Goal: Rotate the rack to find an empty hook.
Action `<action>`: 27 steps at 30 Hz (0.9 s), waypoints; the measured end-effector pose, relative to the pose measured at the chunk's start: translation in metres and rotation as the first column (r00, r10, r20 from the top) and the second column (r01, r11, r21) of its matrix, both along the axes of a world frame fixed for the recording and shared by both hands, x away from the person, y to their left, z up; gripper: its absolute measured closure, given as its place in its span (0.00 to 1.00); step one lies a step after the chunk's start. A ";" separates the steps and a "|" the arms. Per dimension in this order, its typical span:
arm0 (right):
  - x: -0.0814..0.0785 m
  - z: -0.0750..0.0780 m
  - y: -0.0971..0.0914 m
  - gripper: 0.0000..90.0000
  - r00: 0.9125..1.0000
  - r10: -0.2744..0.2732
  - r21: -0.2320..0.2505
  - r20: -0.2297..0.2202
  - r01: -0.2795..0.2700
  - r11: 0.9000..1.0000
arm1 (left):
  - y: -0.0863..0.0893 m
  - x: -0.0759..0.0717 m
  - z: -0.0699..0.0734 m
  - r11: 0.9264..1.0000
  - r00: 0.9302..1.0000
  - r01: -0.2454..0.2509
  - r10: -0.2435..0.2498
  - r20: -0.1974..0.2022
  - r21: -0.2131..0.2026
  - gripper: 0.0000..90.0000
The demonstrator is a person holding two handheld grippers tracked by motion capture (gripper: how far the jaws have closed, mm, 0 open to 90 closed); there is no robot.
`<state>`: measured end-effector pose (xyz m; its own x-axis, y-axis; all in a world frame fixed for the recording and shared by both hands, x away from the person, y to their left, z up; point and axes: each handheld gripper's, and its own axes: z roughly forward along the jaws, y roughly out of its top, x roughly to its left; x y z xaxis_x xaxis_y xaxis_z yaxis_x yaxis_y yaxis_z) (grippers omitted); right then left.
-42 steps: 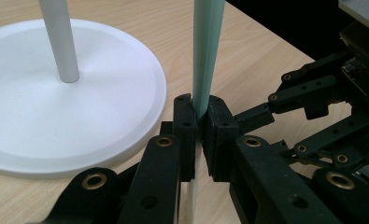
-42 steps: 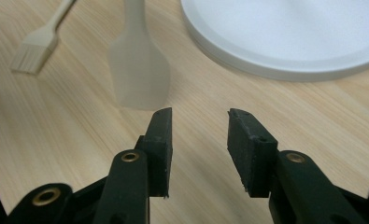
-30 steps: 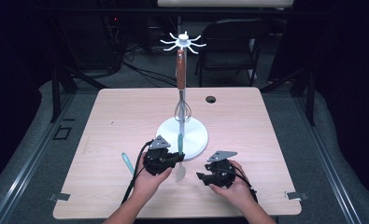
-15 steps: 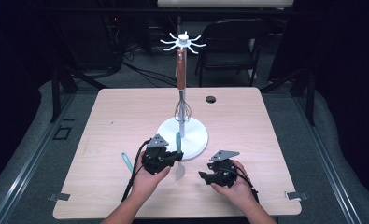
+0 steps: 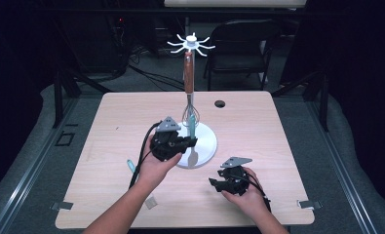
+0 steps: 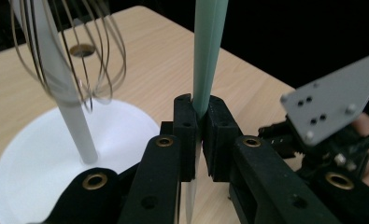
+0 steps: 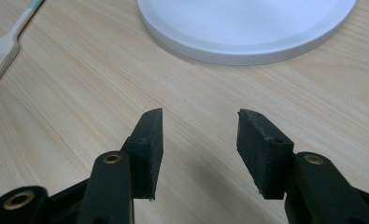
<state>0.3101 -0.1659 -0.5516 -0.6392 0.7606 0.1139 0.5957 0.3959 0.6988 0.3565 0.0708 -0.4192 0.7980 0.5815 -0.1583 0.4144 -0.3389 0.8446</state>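
Observation:
My left gripper (image 5: pixel 191 142) (image 6: pixel 199 112) is shut on the mint-green handle (image 6: pixel 206 60) of a utensil (image 5: pixel 192 126). It holds the utensil upright over the white round base (image 5: pixel 205 146) (image 6: pixel 28 163) of a hanging stand, with the pale head (image 5: pixel 193 157) pointing down. A wire whisk (image 5: pixel 188 115) (image 6: pixel 70 51) with a brown handle hangs from the stand's white hooks (image 5: pixel 191 44), just beside the held handle. Nearer the front edge, my right gripper (image 5: pixel 218 184) (image 7: pixel 198 140) rests low over the table, open with nothing between its jaws, facing the base (image 7: pixel 247 32).
A pastry brush (image 5: pixel 130 166) (image 7: pixel 2 49) with a teal handle lies on the wooden table (image 5: pixel 278 146), left of the base and partly under the left forearm. A black grommet hole (image 5: pixel 220 104) sits at the back. A chair (image 5: pixel 243 44) stands beyond the table.
The left gripper has risen and moved away from the person toward the stand pole, carrying the mint-handled utensil upright. The right gripper has hardly moved.

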 end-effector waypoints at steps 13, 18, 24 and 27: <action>0.000 0.000 -0.007 0.57 1.000 -0.021 0.008 0.005 0.021 1.000 | -0.031 0.029 0.078 0.999 0.998 0.039 -0.039 0.050 -0.013 0.94; 0.000 -0.001 -0.007 0.57 1.000 -0.025 0.005 0.002 0.025 1.000 | -0.038 0.036 0.093 0.999 0.997 0.041 -0.040 0.060 -0.021 0.94; 0.000 0.000 -0.011 0.57 1.000 -0.029 0.013 0.003 0.029 1.000 | -0.038 0.048 0.108 0.999 0.998 0.005 -0.002 0.062 -0.050 0.94; 0.000 0.000 -0.012 0.57 0.999 -0.033 0.013 0.006 0.033 0.999 | -0.037 0.052 0.111 0.999 0.998 -0.003 0.006 0.057 -0.047 0.94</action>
